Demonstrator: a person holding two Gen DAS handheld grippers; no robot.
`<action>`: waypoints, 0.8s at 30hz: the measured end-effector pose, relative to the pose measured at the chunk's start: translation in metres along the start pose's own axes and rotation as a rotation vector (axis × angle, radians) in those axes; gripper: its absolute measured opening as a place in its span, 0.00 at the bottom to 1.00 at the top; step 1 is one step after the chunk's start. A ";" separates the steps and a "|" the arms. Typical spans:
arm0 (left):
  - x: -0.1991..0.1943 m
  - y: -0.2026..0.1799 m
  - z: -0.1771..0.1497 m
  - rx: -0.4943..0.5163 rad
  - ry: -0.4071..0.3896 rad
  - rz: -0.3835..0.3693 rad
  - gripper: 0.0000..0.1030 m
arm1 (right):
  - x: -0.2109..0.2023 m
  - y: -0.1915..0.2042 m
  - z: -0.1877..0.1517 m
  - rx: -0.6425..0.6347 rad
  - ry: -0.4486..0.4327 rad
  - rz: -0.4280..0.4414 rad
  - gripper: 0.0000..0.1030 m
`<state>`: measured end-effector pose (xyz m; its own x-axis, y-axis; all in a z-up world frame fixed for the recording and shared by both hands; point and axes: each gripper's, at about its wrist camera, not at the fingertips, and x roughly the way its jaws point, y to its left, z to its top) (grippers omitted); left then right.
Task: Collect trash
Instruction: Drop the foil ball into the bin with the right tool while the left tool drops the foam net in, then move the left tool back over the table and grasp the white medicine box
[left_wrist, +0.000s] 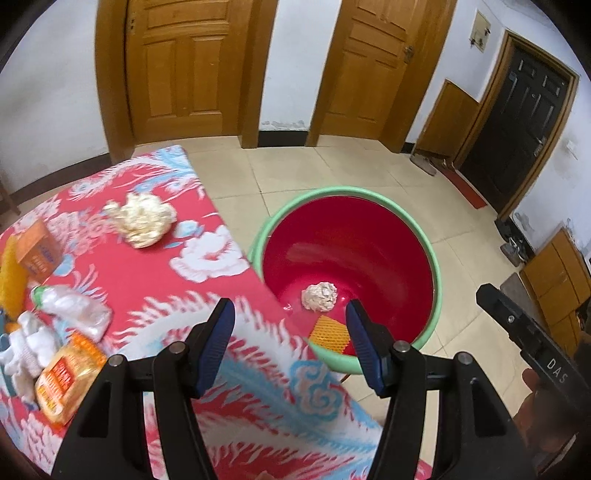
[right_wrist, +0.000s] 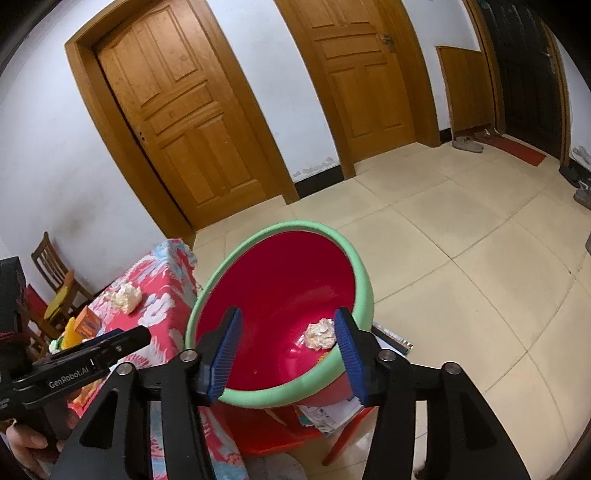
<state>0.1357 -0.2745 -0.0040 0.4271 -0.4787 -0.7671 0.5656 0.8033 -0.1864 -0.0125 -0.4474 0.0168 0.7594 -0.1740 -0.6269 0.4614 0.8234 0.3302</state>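
A red basin with a green rim (left_wrist: 437, 273) stands beside the table; it also shows in the right wrist view (right_wrist: 364, 284). A crumpled paper ball (left_wrist: 319, 296) lies inside it, also seen from the right (right_wrist: 320, 334), with an orange piece (left_wrist: 330, 334) near its front wall. On the red patterned tablecloth (left_wrist: 155, 273) lie a bigger crumpled paper wad (left_wrist: 144, 219), a crushed plastic bottle (left_wrist: 74, 306), an orange packet (left_wrist: 68, 376), an orange box (left_wrist: 37, 249) and white tissue (left_wrist: 31, 345). My left gripper (left_wrist: 290, 325) is open and empty over the table's edge. My right gripper (right_wrist: 288, 336) is open and empty above the basin.
The basin rests on a red stool (right_wrist: 280, 432) with papers (right_wrist: 328, 413) under it. Tiled floor (right_wrist: 461, 251) spreads to the right. Wooden doors (left_wrist: 181, 66) stand behind. A wooden chair (right_wrist: 55, 277) is beyond the table. A yellow object (left_wrist: 11, 277) lies at the table's left.
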 end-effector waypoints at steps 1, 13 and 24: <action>-0.004 0.003 -0.001 -0.004 -0.003 0.000 0.60 | -0.001 0.002 -0.001 -0.004 0.001 0.000 0.56; -0.053 0.051 -0.013 -0.079 -0.061 0.094 0.60 | -0.012 0.031 -0.012 -0.041 0.038 0.045 0.61; -0.095 0.117 -0.025 -0.169 -0.108 0.230 0.60 | -0.016 0.063 -0.023 -0.080 0.073 0.098 0.66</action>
<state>0.1438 -0.1258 0.0314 0.6084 -0.3048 -0.7327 0.3237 0.9383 -0.1216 -0.0060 -0.3803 0.0314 0.7623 -0.0536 -0.6449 0.3463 0.8756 0.3366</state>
